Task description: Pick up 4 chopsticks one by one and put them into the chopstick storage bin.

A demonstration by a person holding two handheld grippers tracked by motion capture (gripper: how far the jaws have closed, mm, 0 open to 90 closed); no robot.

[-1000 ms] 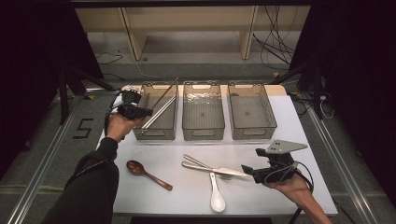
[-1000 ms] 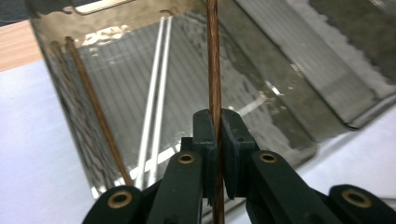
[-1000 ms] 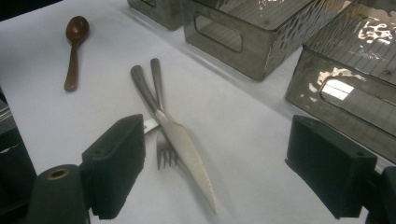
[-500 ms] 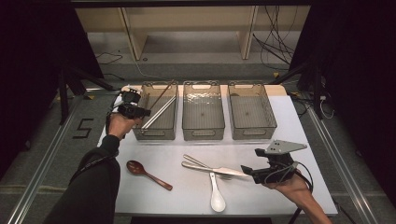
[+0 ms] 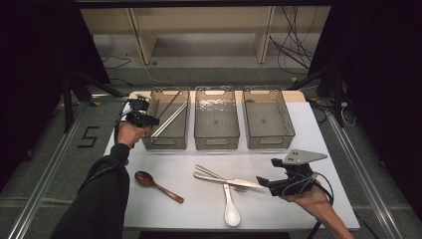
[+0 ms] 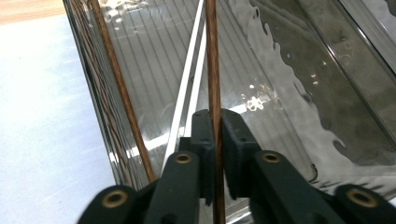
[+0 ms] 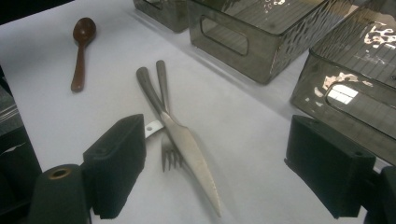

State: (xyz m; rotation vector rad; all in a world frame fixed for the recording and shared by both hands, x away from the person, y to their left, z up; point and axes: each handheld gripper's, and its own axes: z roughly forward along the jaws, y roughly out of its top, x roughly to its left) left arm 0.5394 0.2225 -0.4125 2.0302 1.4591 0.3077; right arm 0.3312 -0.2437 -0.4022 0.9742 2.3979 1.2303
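My left gripper [image 5: 142,119] hangs at the left wall of the left clear bin [image 5: 164,145]. In the left gripper view its jaws [image 6: 215,114] are shut on a brown chopstick [image 6: 211,56] that points into that bin. A second brown chopstick [image 6: 114,79] and a white pair [image 6: 187,93] lean inside it. My right gripper [image 5: 263,182] rests open near the table's front right. Between its wide jaws [image 7: 222,144] and just beyond lie a knife [image 7: 187,144] crossed over a fork [image 7: 163,154], untouched.
Two more clear bins, middle [image 5: 216,144] and right [image 5: 268,144], stand in a row behind. A brown wooden spoon [image 5: 154,184] lies front left and a white spoon [image 5: 230,209] near the front edge. The white table [image 5: 308,129] ends close behind the bins.
My left gripper has sunk a little toward the left bin with the brown chopstick. The right gripper has not moved.
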